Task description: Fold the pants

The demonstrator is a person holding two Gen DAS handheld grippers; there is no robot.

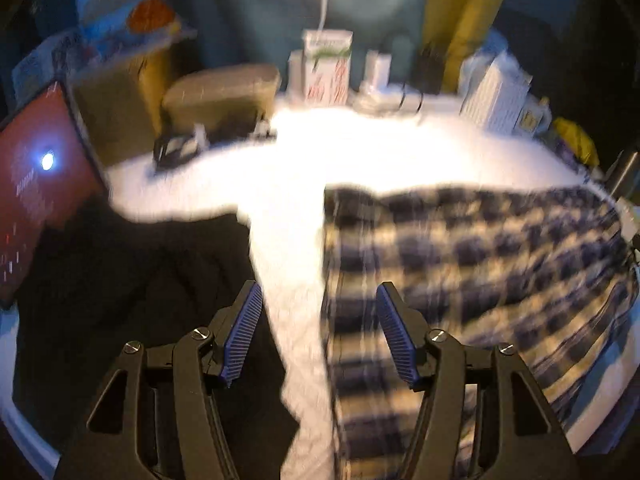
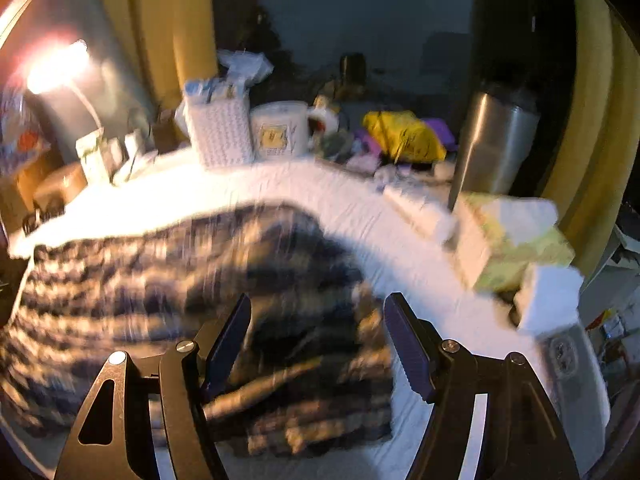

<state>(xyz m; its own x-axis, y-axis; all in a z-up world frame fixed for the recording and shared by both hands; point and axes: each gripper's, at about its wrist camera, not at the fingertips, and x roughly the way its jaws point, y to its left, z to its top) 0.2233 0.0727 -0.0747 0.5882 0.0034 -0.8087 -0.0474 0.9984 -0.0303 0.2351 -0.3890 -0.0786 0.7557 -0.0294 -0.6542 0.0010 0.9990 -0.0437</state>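
Blue-and-cream plaid pants (image 1: 480, 264) lie on the white table (image 1: 320, 152), filling the right half of the left wrist view. They also show in the right wrist view (image 2: 180, 280), with a bunched, layered end near the front. My left gripper (image 1: 318, 292) is open and empty, above the pants' left edge and the bare strip beside it. My right gripper (image 2: 318, 304) is open and empty, over the bunched end of the pants. Both views are motion-blurred.
A black garment (image 1: 132, 300) lies left of the pants. A lit screen (image 1: 40, 184) stands at the far left. Boxes, a mug (image 2: 280, 128), a steel flask (image 2: 496, 140), a yellow bag (image 2: 404, 136) and tissue packs (image 2: 516, 240) crowd the table's back and right.
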